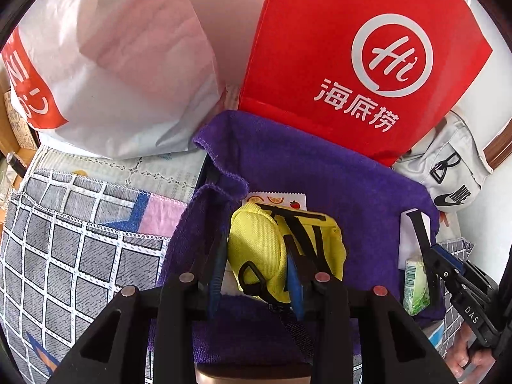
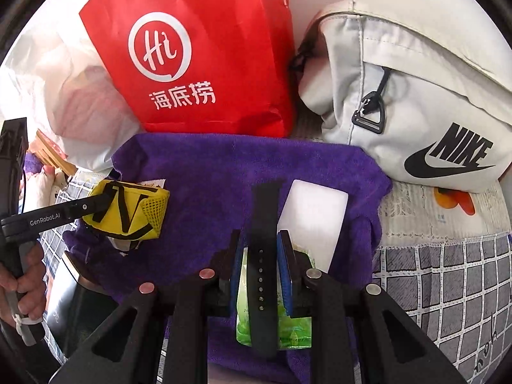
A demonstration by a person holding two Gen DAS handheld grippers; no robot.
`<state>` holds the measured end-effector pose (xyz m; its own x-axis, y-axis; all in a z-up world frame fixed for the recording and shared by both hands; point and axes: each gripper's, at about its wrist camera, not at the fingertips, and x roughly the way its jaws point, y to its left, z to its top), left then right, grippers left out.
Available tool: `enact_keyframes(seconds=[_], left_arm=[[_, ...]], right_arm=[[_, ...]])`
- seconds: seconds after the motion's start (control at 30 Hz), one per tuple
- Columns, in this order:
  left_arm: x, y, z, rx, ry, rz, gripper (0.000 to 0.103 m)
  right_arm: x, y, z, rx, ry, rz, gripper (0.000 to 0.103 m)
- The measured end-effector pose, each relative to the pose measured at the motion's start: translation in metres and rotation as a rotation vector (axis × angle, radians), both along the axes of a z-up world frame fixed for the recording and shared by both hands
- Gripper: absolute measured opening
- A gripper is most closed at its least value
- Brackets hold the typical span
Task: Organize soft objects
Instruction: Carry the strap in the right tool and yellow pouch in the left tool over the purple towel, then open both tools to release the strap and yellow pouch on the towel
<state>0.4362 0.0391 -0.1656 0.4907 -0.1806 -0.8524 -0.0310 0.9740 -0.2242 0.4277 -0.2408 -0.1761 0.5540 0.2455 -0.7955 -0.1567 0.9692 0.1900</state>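
Left wrist view showed the left hand-held gripper [image 1: 256, 256] clamping the yellow pouch [image 1: 256, 246] above the purple towel [image 1: 352, 192]; the right hand-held gripper [image 2: 262, 256] pinched a black strap [image 2: 264, 240] lying lengthwise along its fingers.

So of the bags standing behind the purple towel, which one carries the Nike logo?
The pale grey bag, at the right behind the purple towel. The red paper bag shows a Hi circle and Chinese characters; the white plastic bag has red print.
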Motion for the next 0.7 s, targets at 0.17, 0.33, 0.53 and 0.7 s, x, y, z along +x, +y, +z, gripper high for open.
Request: enact_keyframes(seconds=[0.17, 0.33, 0.53, 0.7], left_arm=[[0.003, -0.003, -0.003, 0.007, 0.016, -0.005, 0.034], [0.005, -0.002, -0.006, 0.006, 0.045, -0.004, 0.035], [-0.002, 0.0, 0.01, 0.028, 0.022, -0.006, 0.055], [-0.029, 0.004, 0.026, 0.032, -0.003, -0.011, 0.055]], right_arm=[[0.0, 0.005, 0.001, -0.009, -0.005, 0.01, 0.03], [-0.003, 0.007, 0.007, -0.012, -0.023, 0.007, 0.036], [-0.014, 0.005, 0.021, 0.0, -0.051, -0.018, 0.04], [-0.041, 0.002, 0.038, 0.039, -0.08, -0.02, 0.04]])
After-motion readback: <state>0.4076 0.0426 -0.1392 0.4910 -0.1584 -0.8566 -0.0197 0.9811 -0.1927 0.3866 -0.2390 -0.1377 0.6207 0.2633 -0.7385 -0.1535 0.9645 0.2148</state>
